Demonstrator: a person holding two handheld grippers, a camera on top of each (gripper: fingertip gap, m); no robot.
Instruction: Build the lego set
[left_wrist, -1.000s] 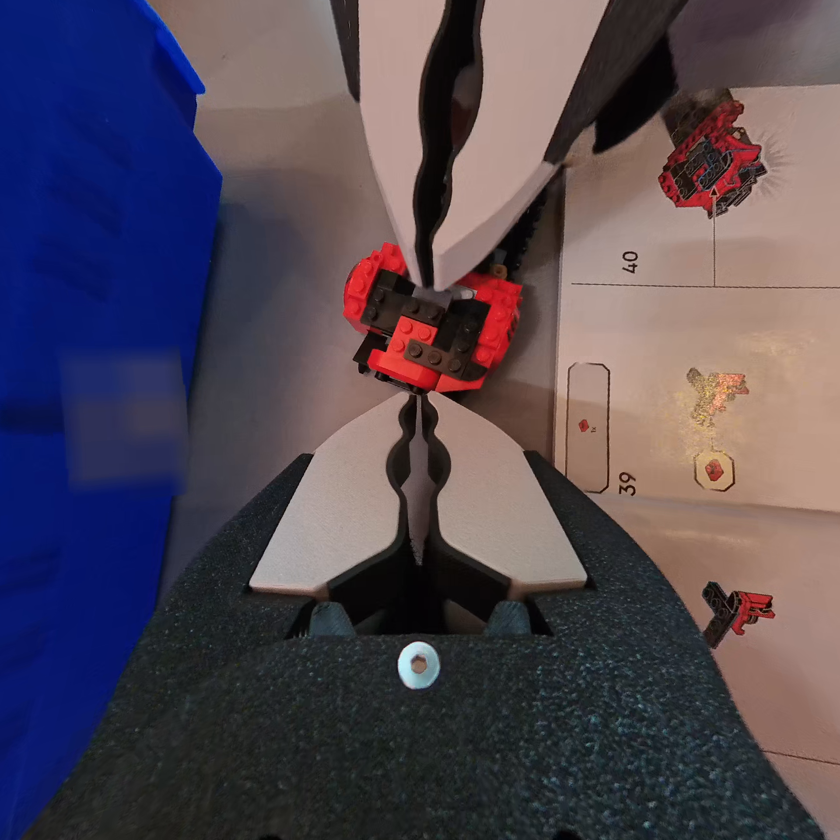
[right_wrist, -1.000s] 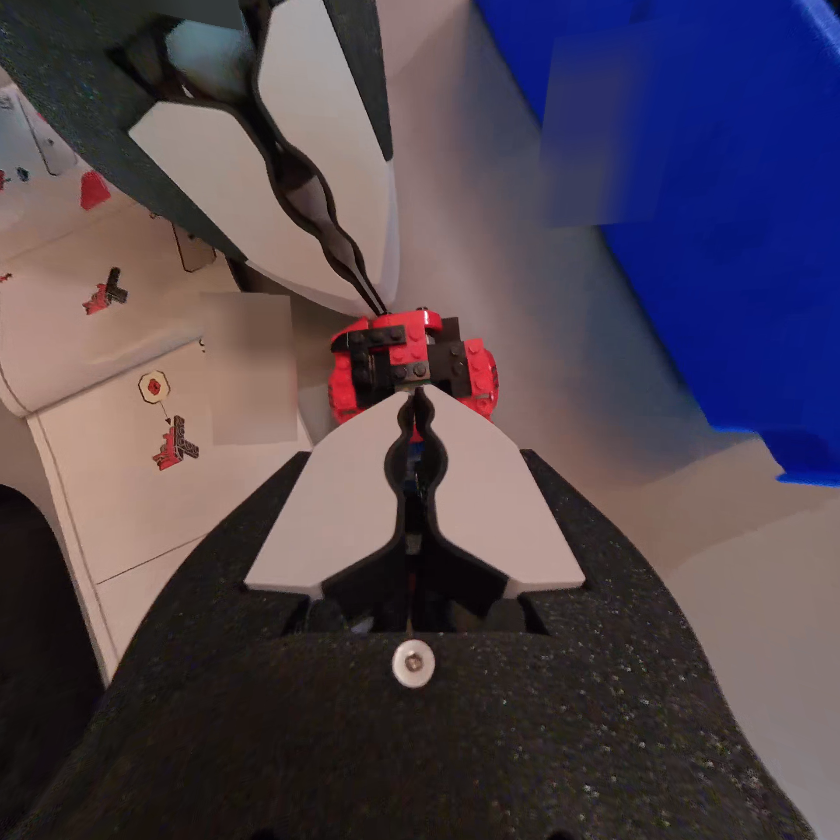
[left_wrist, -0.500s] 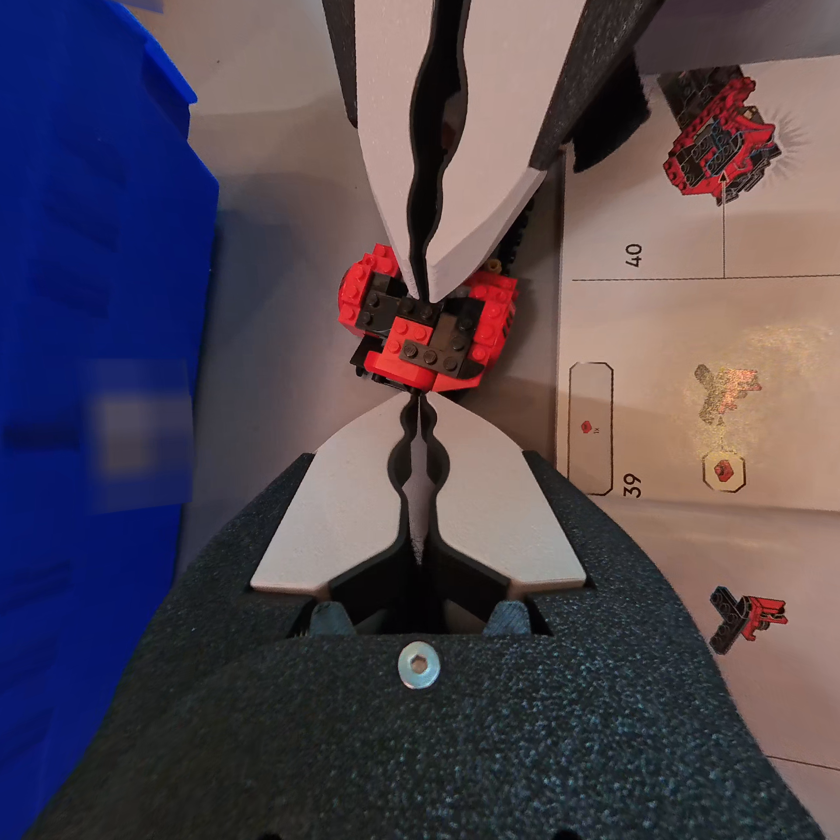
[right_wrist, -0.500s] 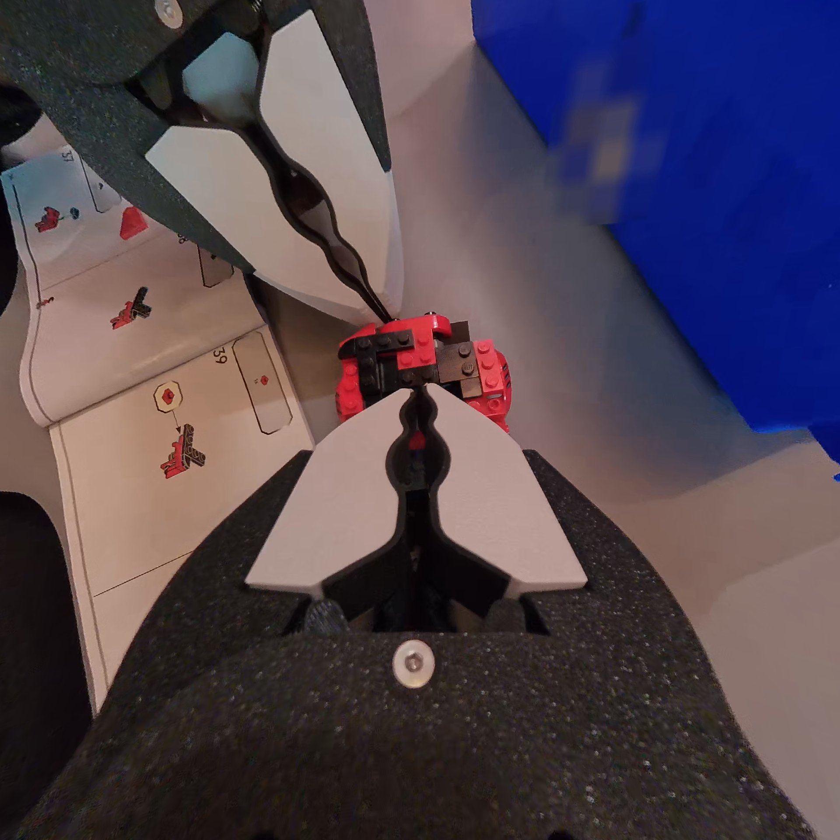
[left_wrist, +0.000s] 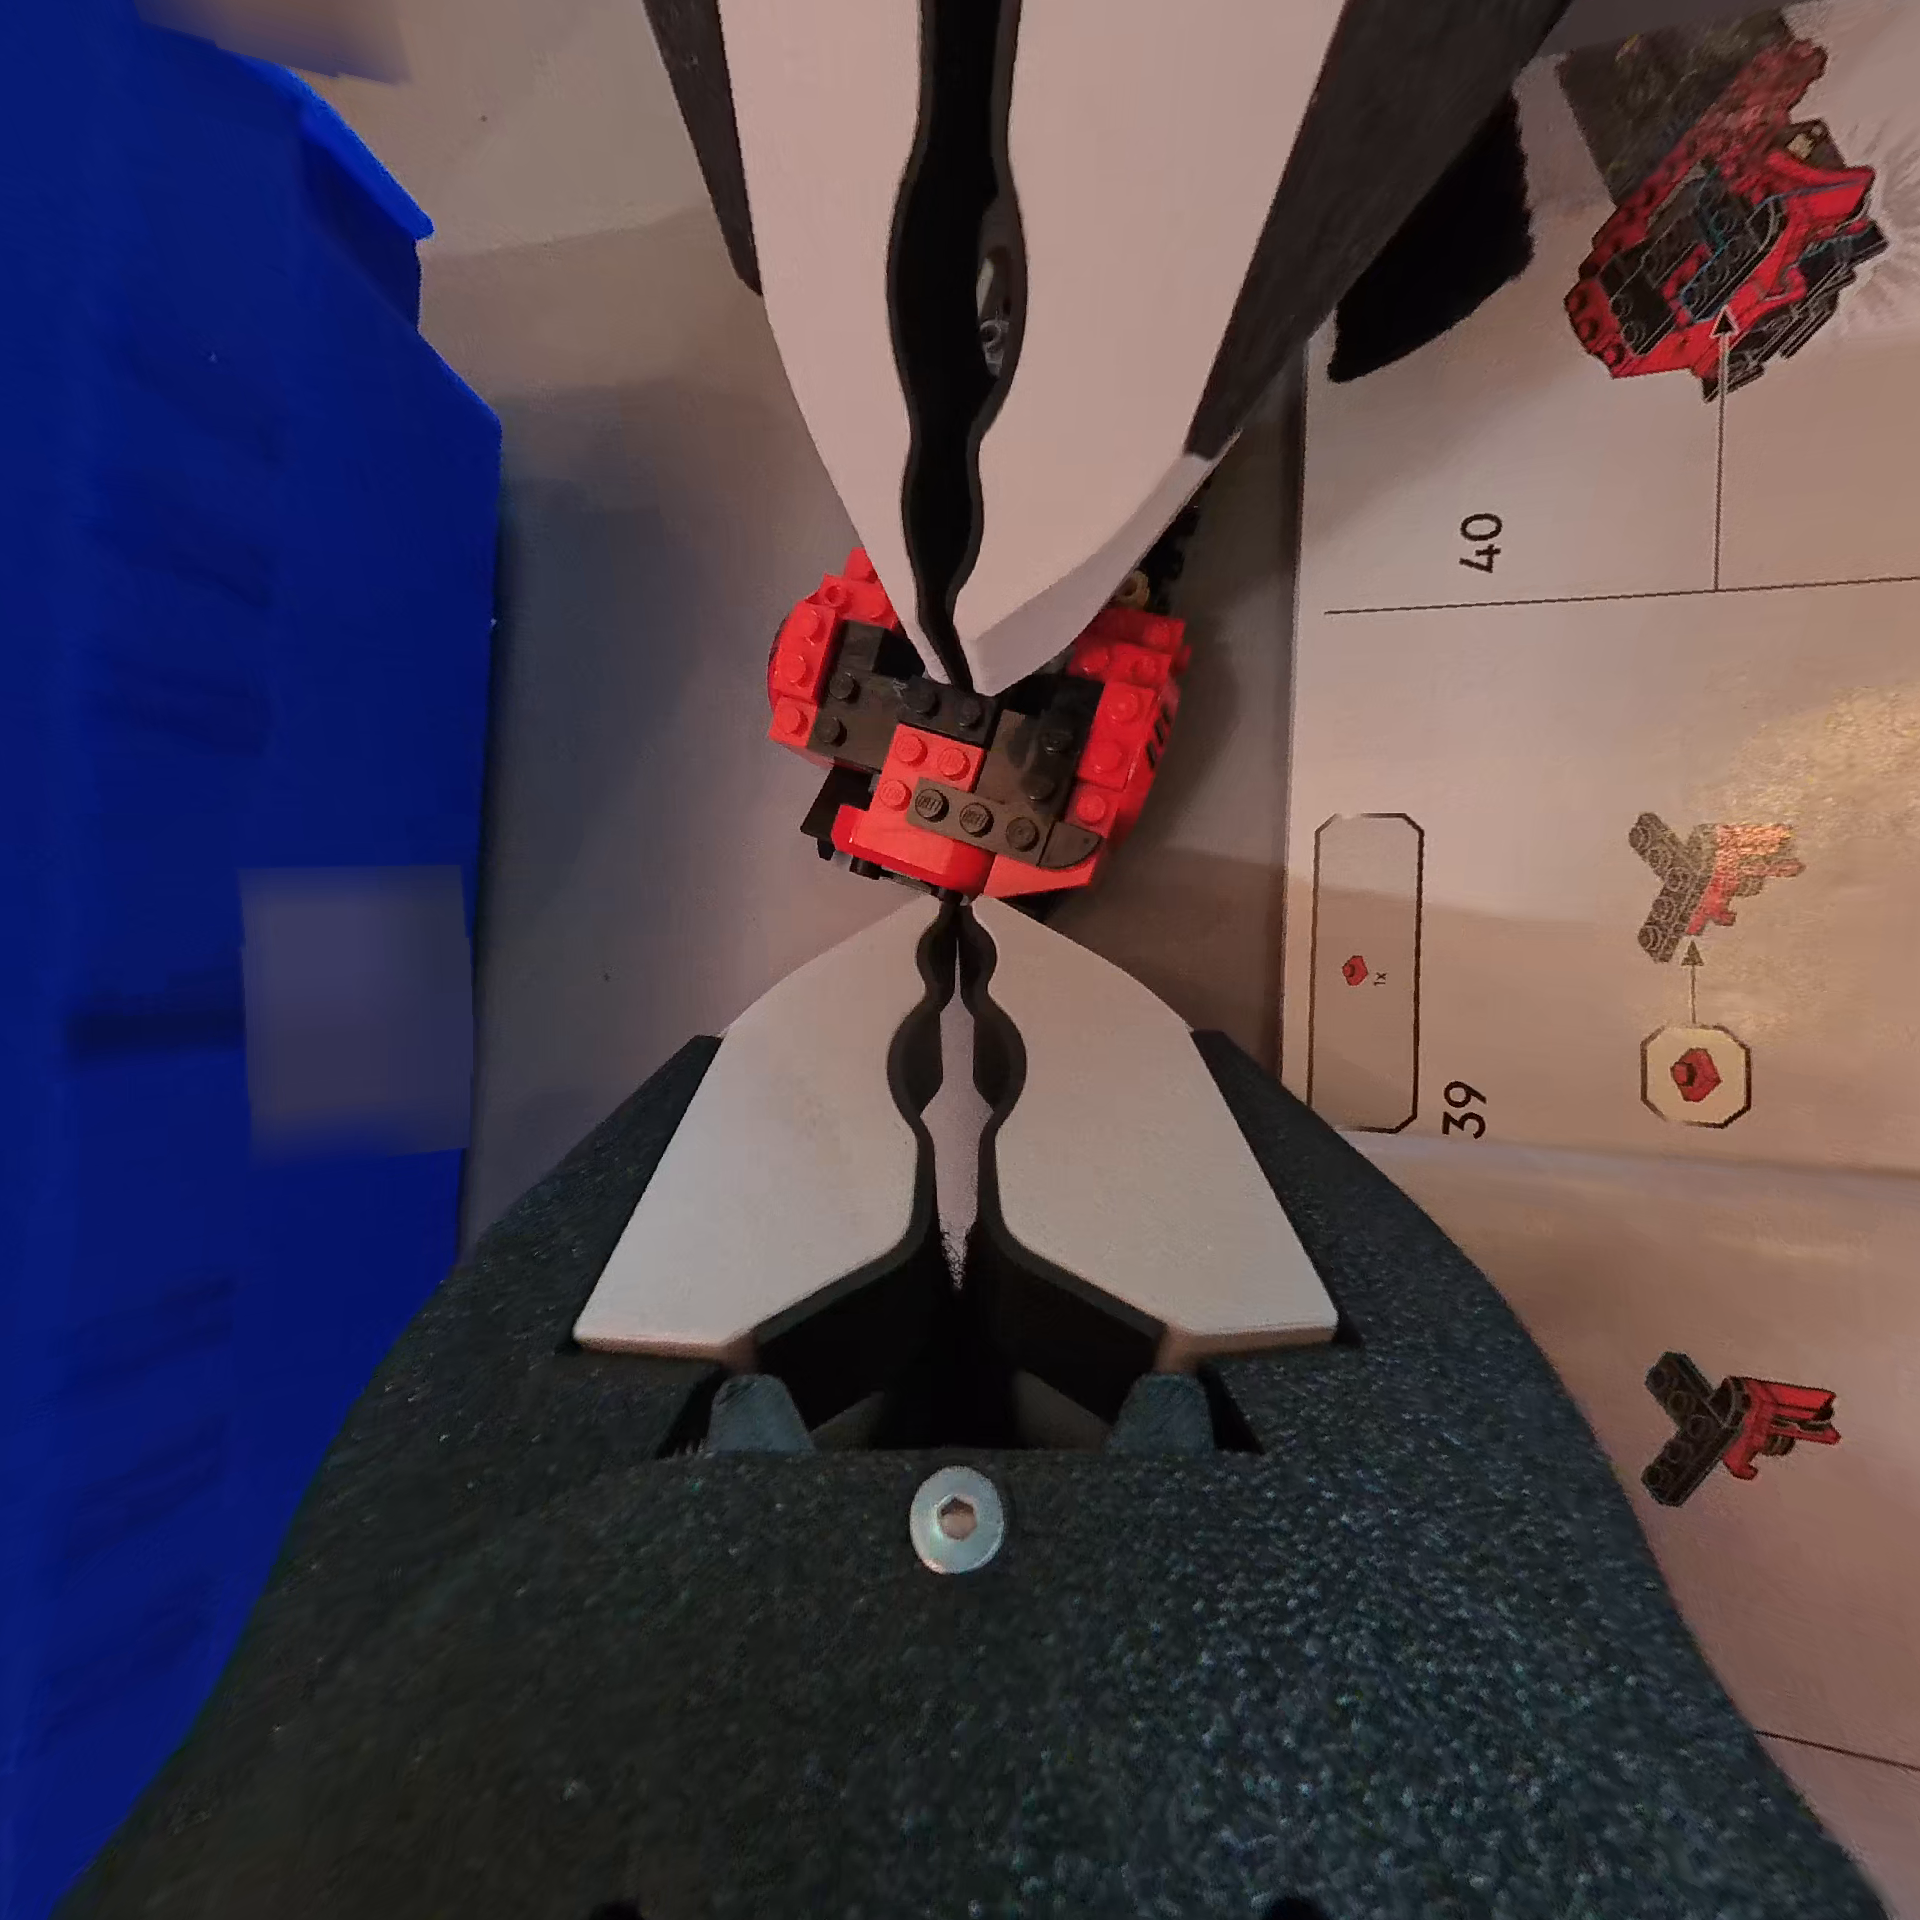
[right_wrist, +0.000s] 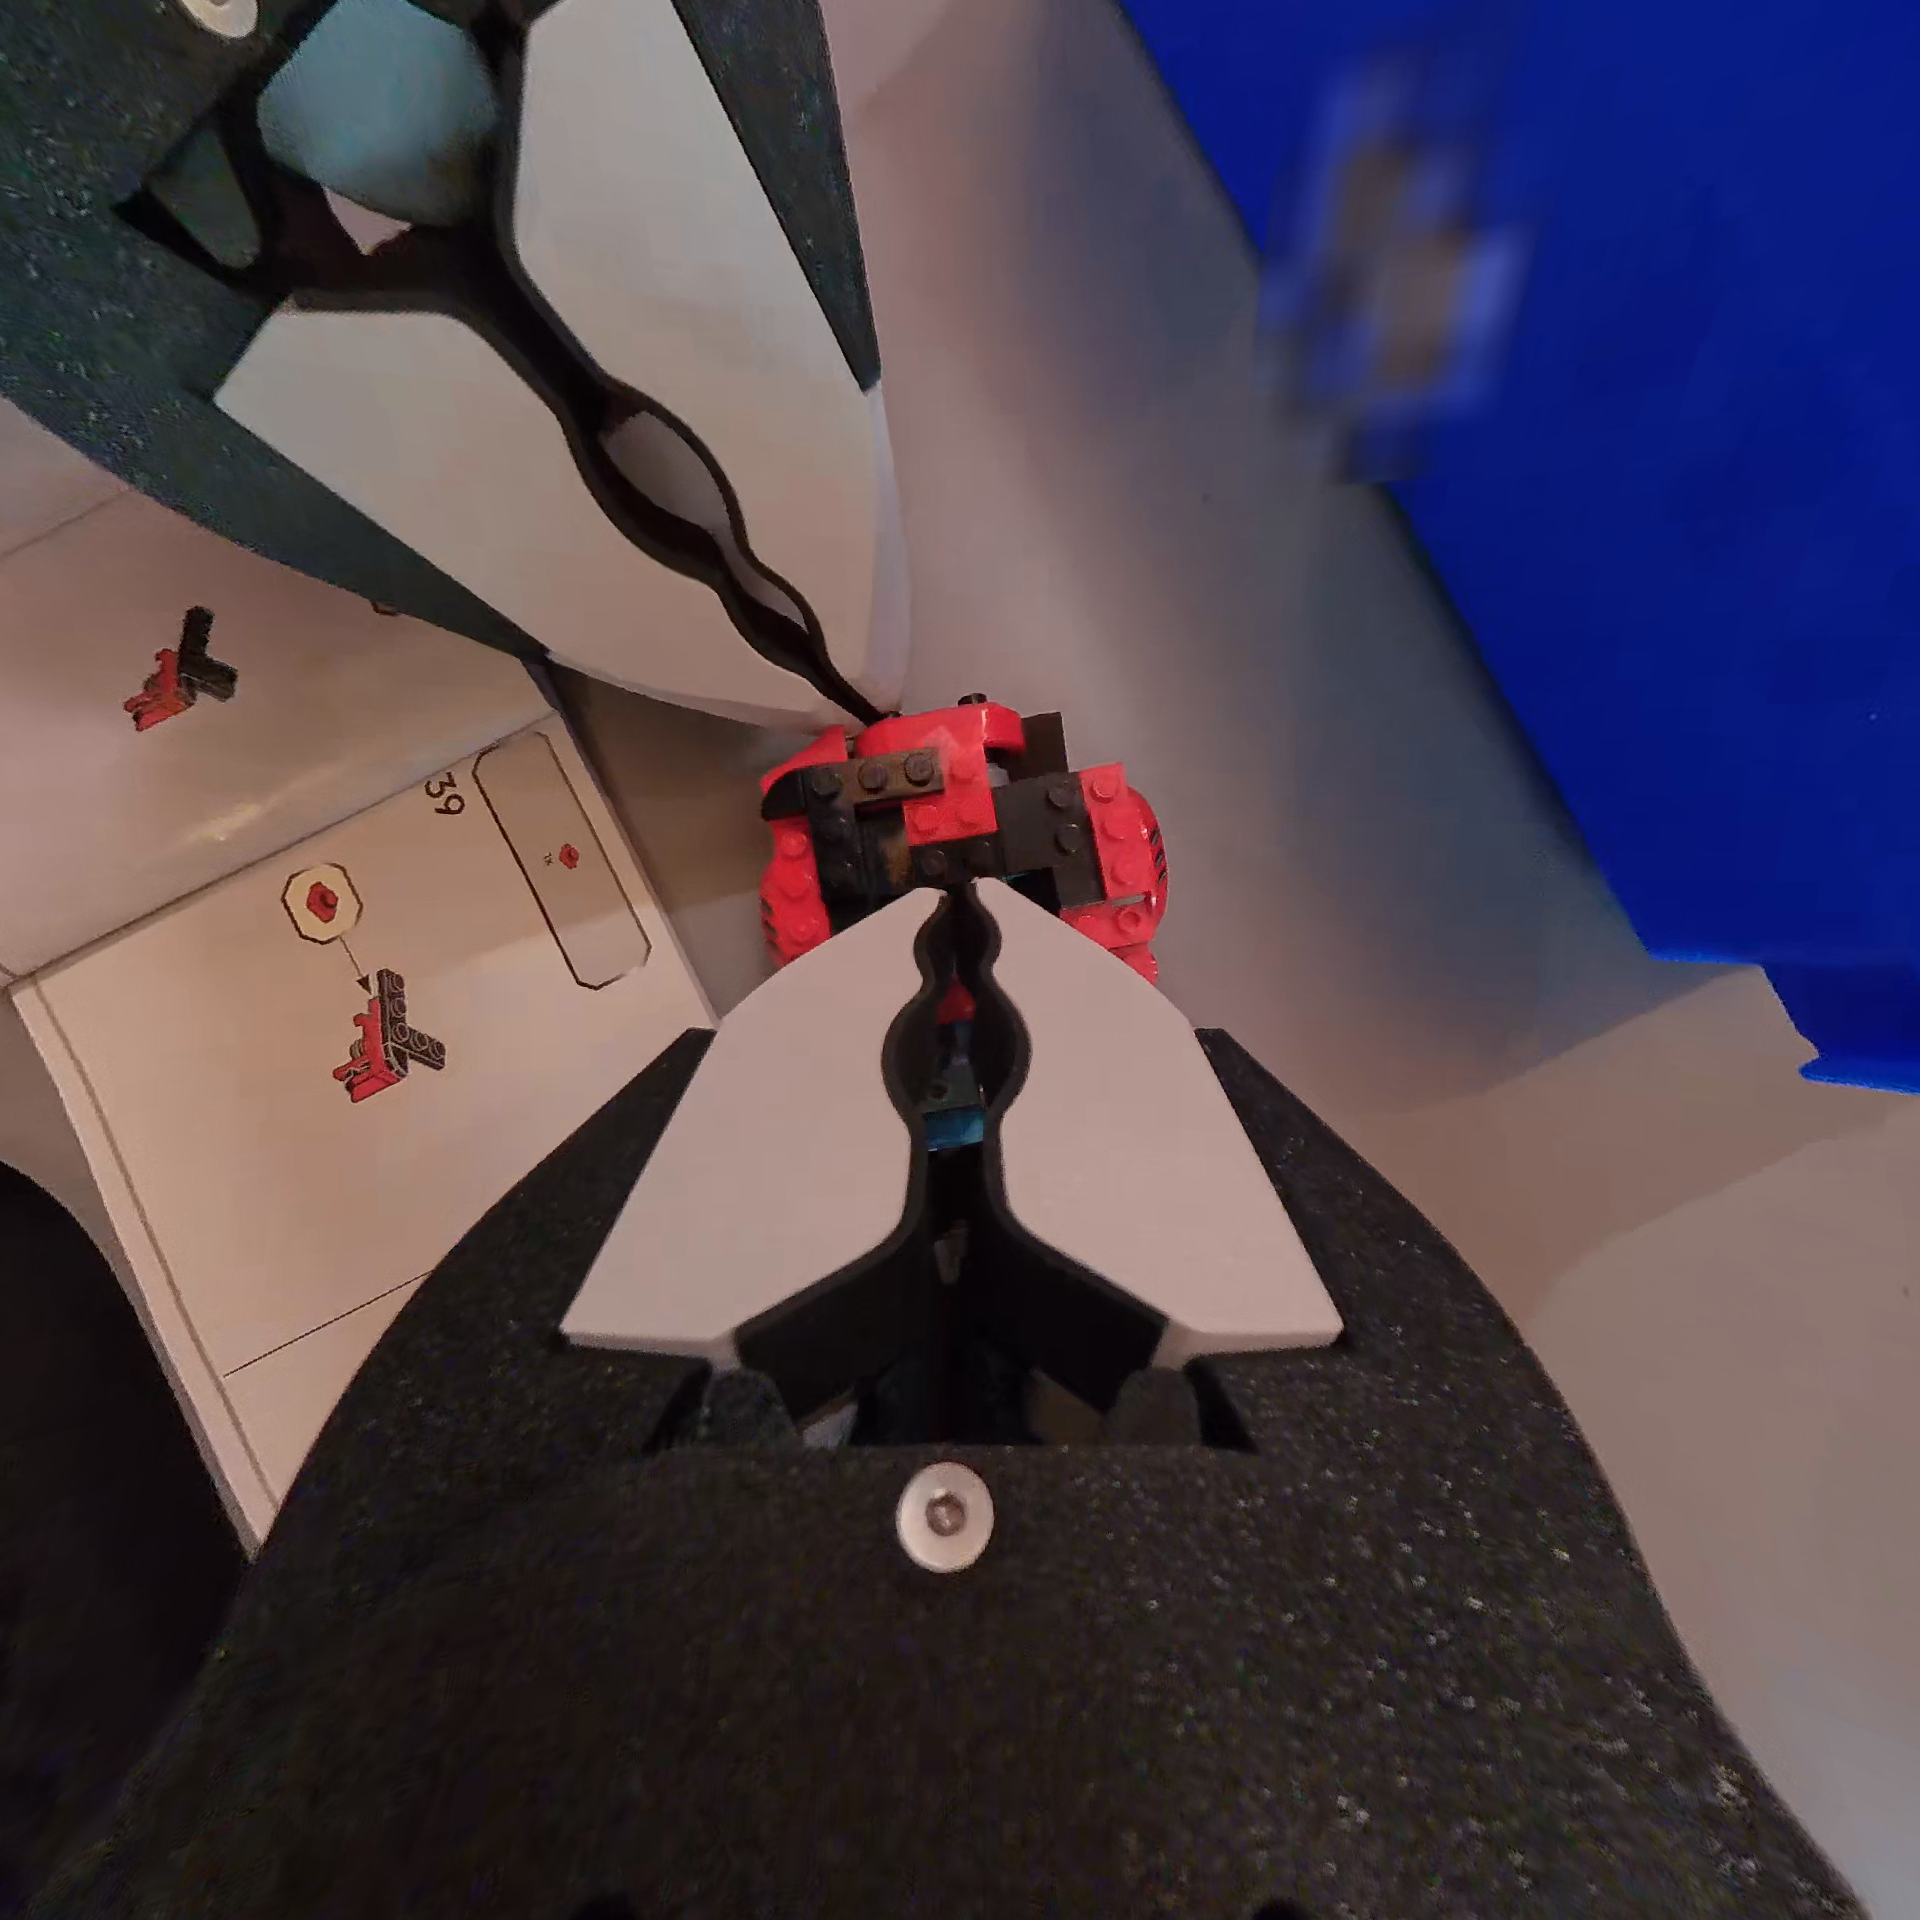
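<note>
The red and black lego model (left_wrist: 977, 758) sits between the two grippers, above the pale desk (left_wrist: 634, 520). Its long side runs left to right in the left wrist view, studs facing the camera. The left gripper (left_wrist: 954, 906) pinches its near edge, jaws squeezed together. The right gripper (right_wrist: 958, 891) pinches the far edge, jaws squeezed too. A blue bin (left_wrist: 208, 831) stands beside it, and an open booklet (left_wrist: 1662, 831) lies on the other side.

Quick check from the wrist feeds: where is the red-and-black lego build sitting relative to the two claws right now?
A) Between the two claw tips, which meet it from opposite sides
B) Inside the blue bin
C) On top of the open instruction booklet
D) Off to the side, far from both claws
A: the lego build sits between the left claw and the right claw, tips closed against opposite sides of it, beside the instruction booklet and clear of the blue bin.
</note>
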